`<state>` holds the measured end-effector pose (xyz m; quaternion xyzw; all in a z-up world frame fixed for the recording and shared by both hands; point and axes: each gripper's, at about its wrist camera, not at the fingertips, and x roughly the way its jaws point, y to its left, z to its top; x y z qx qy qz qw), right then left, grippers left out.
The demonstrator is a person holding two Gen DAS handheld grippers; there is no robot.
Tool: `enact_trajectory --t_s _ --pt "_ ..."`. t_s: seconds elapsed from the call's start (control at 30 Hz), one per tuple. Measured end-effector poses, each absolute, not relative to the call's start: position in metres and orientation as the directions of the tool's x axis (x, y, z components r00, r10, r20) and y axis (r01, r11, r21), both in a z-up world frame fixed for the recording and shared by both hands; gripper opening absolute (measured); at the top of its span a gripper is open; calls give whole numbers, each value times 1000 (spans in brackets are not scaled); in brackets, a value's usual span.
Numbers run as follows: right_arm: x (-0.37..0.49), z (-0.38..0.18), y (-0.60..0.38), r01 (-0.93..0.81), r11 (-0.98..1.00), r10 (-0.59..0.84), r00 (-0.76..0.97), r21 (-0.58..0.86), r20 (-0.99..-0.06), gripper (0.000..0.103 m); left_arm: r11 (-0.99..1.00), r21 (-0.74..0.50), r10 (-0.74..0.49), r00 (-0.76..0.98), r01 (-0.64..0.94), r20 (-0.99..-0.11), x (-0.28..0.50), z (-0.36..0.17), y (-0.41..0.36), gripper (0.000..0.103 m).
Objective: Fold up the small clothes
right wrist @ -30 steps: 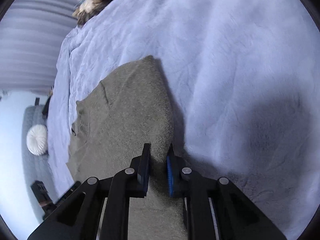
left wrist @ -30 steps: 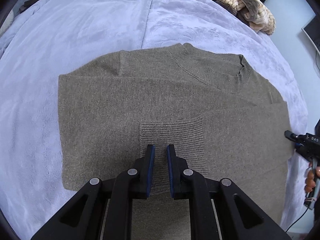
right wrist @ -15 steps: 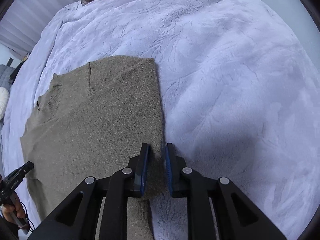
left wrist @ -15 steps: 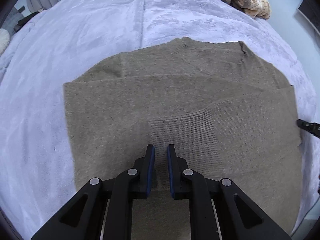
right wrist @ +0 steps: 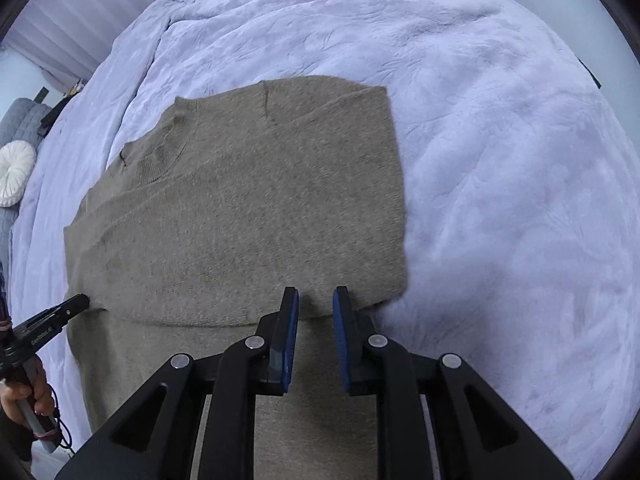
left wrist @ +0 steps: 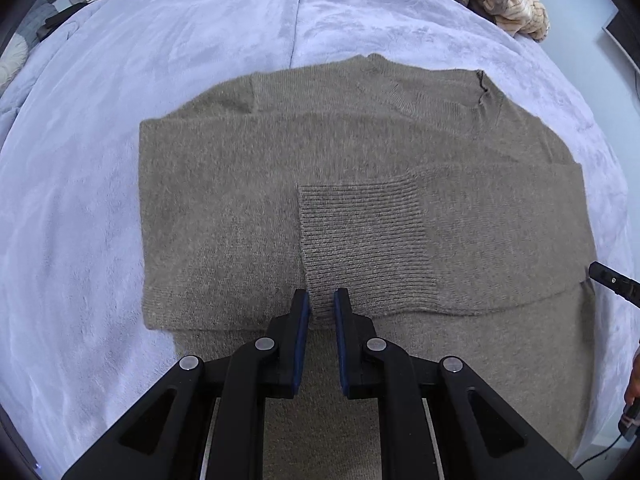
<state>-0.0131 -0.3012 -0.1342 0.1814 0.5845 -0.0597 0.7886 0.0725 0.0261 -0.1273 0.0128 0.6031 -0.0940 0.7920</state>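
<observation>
Lavender bed point(left wrist: 200, 60) w/ olive sweater point(left wrist: 240, 200) flat, sleeves folded in. Soft, light knit; take it at the hem. Left hand-held gripper point(left wrist: 321, 300) narrow, straddling cuff point(left wrist: 360, 248); right hand-held gripper point(right wrist: 315, 300) narrow, empty.

Left gripper point(left wrist: 321, 300) hovers low over the olive-brown knit sweater point(left wrist: 224, 208), jaws slightly parted above the ribbed cuff point(left wrist: 360, 240) of the folded-in sleeve. Sweater lies flat on a lavender plush blanket point(left wrist: 80, 200). Striped clothes point(left wrist: 500, 4) heaped far back. Right gripper point(left wrist: 612, 280) tip pokes in beside the sweater's edge.
</observation>
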Motion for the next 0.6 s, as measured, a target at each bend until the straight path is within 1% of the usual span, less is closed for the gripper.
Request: enact_trajectory --t_s 0.17,0.4,0.47,0.53,0.6 --pt "-13 -156 -297 318 926 126 249 204 -960 19 985 -100 -132 241 143 -962 69 -126 28 14" --pt "-29 -146 -305 341 916 137 230 211 -964 23 987 -98 -125 224 128 -966 57 -122 33 14" --pt "-35 -142 -306 345 913 143 231 218 -962 25 987 -99 -125 224 124 -967 55 -121 33 14" --pt "-39 -139 -307 353 910 142 232 219 -962 30 987 -100 -126 223 123 -967 52 -119 34 14" --pt "-43 -136 -305 361 905 148 236 228 -961 34 988 -97 -123 224 124 -967 51 -116 33 14"
